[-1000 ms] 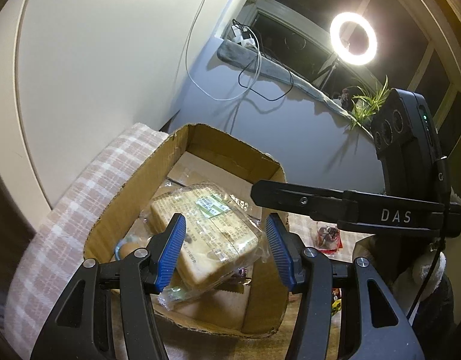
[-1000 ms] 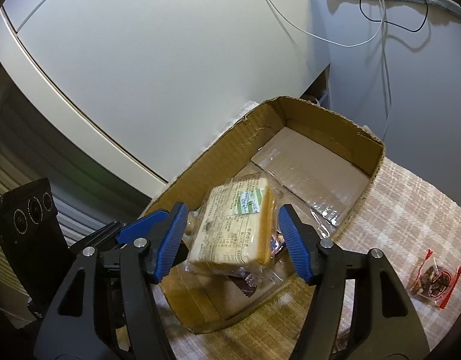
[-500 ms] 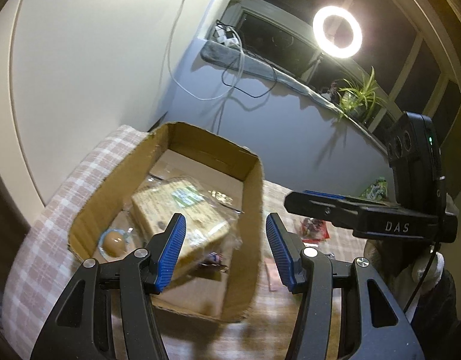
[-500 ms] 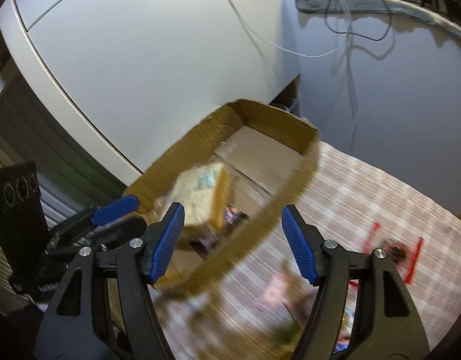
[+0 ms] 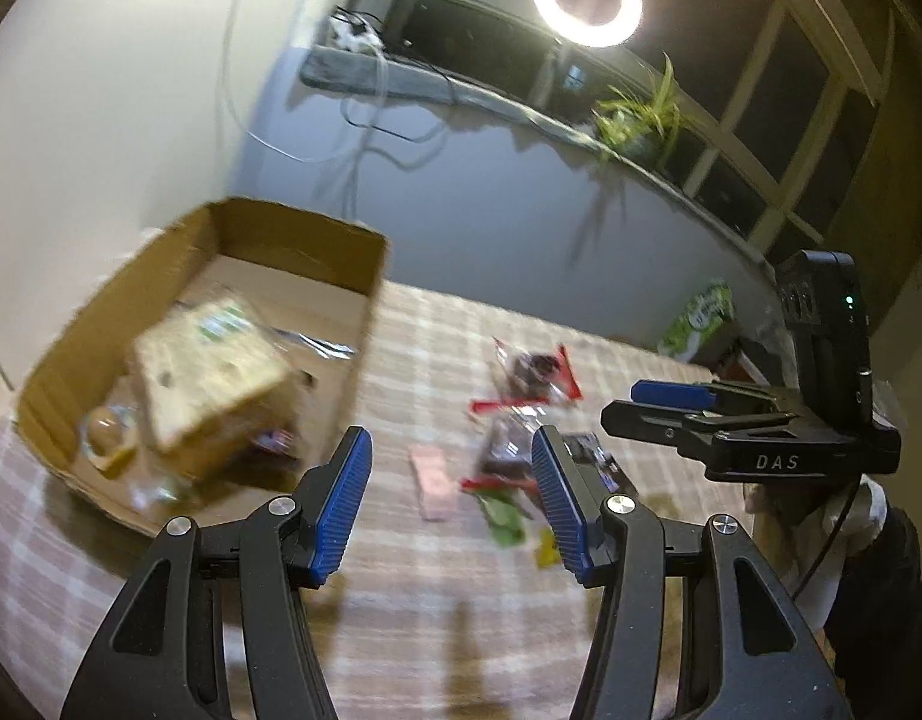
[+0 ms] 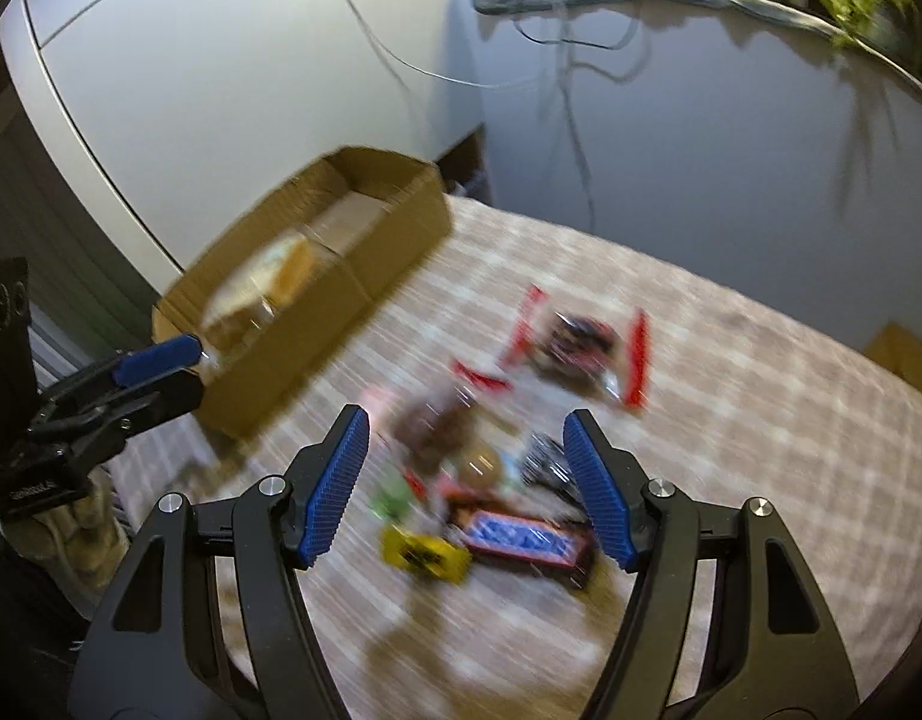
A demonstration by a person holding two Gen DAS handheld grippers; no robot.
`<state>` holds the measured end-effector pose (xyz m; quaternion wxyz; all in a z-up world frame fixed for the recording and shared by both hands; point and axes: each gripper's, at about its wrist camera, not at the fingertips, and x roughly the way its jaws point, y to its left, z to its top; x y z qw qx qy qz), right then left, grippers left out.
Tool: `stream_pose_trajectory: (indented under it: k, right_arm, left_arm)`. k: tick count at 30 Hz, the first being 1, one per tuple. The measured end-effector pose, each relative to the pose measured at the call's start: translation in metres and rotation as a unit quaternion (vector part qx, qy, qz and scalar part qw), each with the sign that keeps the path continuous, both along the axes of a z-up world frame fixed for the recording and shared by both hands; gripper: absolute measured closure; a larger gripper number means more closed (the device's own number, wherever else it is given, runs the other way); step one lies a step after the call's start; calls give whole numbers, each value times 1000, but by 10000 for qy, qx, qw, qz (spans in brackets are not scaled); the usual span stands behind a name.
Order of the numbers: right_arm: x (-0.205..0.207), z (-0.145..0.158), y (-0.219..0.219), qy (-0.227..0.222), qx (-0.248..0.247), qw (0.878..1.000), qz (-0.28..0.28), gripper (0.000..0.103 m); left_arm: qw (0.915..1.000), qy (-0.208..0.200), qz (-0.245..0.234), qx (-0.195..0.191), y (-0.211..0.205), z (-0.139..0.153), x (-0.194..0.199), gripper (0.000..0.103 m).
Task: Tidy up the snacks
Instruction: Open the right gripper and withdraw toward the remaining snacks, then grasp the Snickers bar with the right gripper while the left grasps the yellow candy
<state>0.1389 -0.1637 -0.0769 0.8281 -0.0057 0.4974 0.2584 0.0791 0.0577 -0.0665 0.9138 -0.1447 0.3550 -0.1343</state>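
My left gripper hangs above the checked surface with its blue fingers spread wide and nothing between them. My right gripper is the same: fingers apart, holding nothing, poised over the loose pile of snacks.

The cardboard box sits at the surface's far left corner, close to the white wall. Inside it lies the wrapped bread, tilted, taking up the near half of the box; a small round item in clear wrap rests just beside it at the box's near-left corner. Motion blur keeps me from reading more of it. From the right wrist view the box shows the bread just over its near wall.

The remaining snacks lie in the middle of the surface, apart from the box. Furthest back is a clear packet with red edges. Nearer to me is a blue-and-red chocolate bar, with a small yellow packet touching its left end. A brown wrapped piece and a green scrap lie in the blurred cluster between my right fingers. From the left wrist view a pink piece lies alone between the box and that cluster.
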Motion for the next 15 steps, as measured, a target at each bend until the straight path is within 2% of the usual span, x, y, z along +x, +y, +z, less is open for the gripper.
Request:
stream_pose_trajectory:
  k: [6, 11, 13, 15]
  right_arm:
    - [-17, -19, -30, 134, -178, 9997, -83, 33]
    - [-23, -30, -40, 167, -255, 9994, 133, 33]
    - [-22, -31, -39, 208, -153, 9994, 251, 36]
    - [-19, -32, -39, 310, 20, 9987, 401, 45]
  left_arm:
    - [9988, 228, -403, 138, -32, -14, -3, 49]
    - [9964, 375, -713, 278, -53, -25, -3, 49]
    - [9951, 408, -839, 336, -60, -27, -2, 49]
    - [9935, 446, -968, 389, -68, -30, 0, 49]
